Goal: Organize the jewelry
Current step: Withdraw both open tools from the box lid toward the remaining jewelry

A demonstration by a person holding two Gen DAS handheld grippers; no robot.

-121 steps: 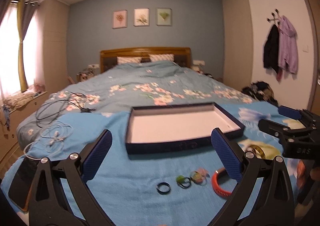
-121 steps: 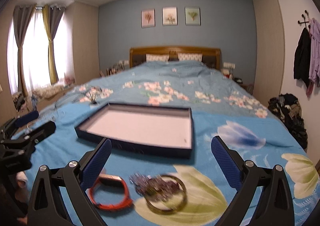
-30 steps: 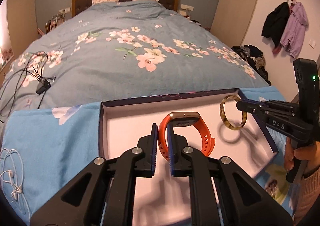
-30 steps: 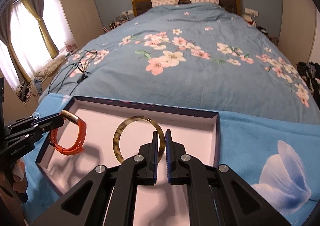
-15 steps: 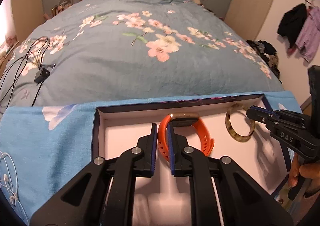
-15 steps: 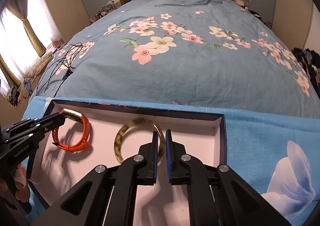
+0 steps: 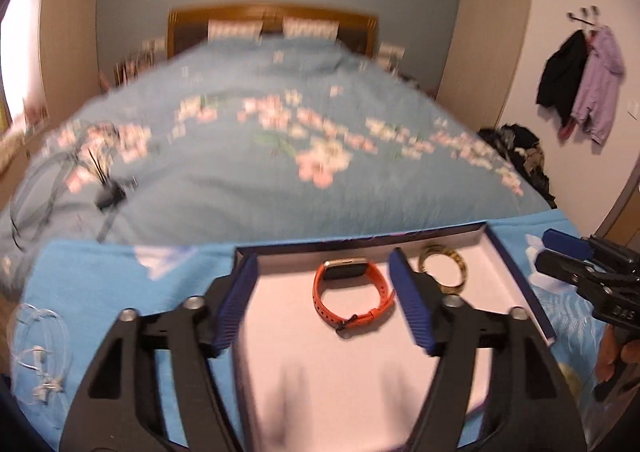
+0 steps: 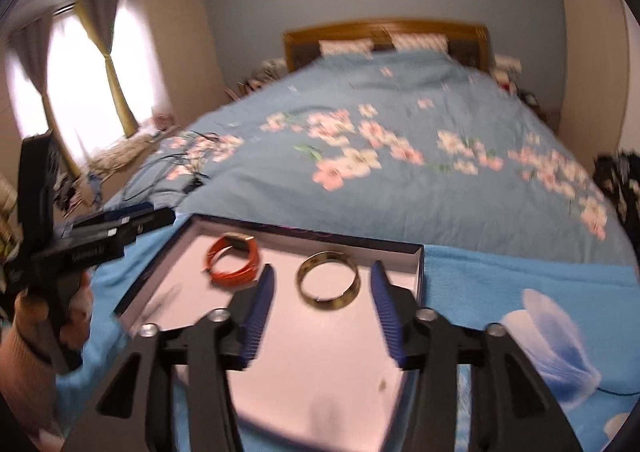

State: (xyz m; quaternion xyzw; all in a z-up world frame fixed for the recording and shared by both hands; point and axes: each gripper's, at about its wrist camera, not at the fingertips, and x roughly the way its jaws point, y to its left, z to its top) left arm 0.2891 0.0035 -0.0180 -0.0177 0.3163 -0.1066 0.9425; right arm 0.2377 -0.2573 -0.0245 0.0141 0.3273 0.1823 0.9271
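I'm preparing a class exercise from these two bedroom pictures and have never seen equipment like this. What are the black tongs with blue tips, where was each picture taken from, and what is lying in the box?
There is no robot: a person holds one hand-held gripper in each hand. Each gripper carries a wide-angle camera that looks forward along its two blue-padded fingers, so each picture is that gripper's own view.

In the left camera's picture you see the left gripper, with the right one at the right edge. In the right camera's picture you see the right gripper.

On the bed lies a shallow box with a pale floor. Inside it, side by side, lie an orange watch and a gold bangle.

Both grippers' jaws have just been opening. Nothing is held now: both pieces lie free in the box.
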